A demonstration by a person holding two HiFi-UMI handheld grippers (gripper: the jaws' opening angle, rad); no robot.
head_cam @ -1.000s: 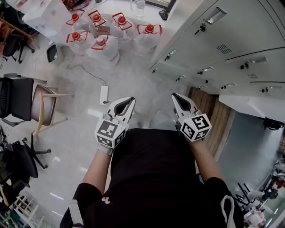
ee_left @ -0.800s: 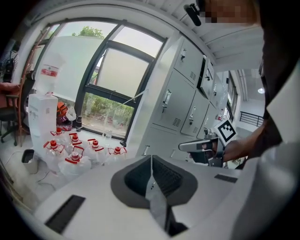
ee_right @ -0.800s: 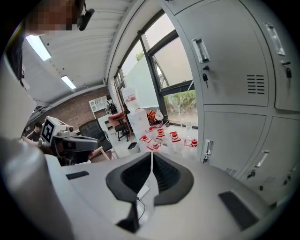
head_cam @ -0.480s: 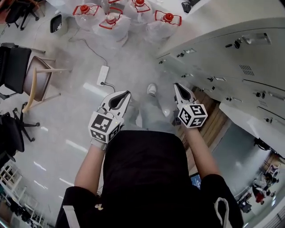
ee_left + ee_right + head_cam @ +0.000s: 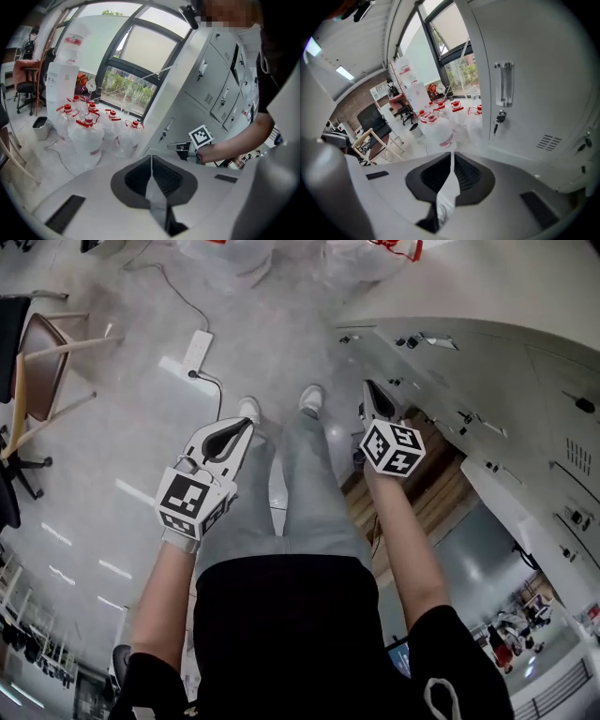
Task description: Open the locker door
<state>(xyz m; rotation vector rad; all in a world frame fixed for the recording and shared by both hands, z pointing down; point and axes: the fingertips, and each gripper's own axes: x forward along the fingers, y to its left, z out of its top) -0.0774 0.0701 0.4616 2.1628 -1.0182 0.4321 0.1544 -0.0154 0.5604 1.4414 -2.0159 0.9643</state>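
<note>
A bank of pale grey lockers (image 5: 487, 371) runs along the right side of the head view. In the right gripper view one locker door (image 5: 534, 70) fills the right half, with a vertical handle (image 5: 505, 90), a key in its lock (image 5: 499, 117) and a vent (image 5: 548, 140). My right gripper (image 5: 367, 386) is shut and empty, held just short of the lockers and touching nothing. Further left, over the floor, my left gripper (image 5: 244, 425) is also shut and empty. In the left gripper view the right gripper's marker cube (image 5: 200, 136) shows in front of the lockers (image 5: 211, 89).
Several water bottles with red caps (image 5: 86, 136) stand on the floor by the window. A power strip with its cable (image 5: 197, 351) lies on the floor ahead. A wooden chair (image 5: 42, 362) stands at the left. A brown wooden strip (image 5: 436, 479) runs at the lockers' foot.
The head view has tilted down and moved nearer the lockers; the bottles have slid out of the top. Both grippers stay shut, and the right one now sits closer to the lockers.
</note>
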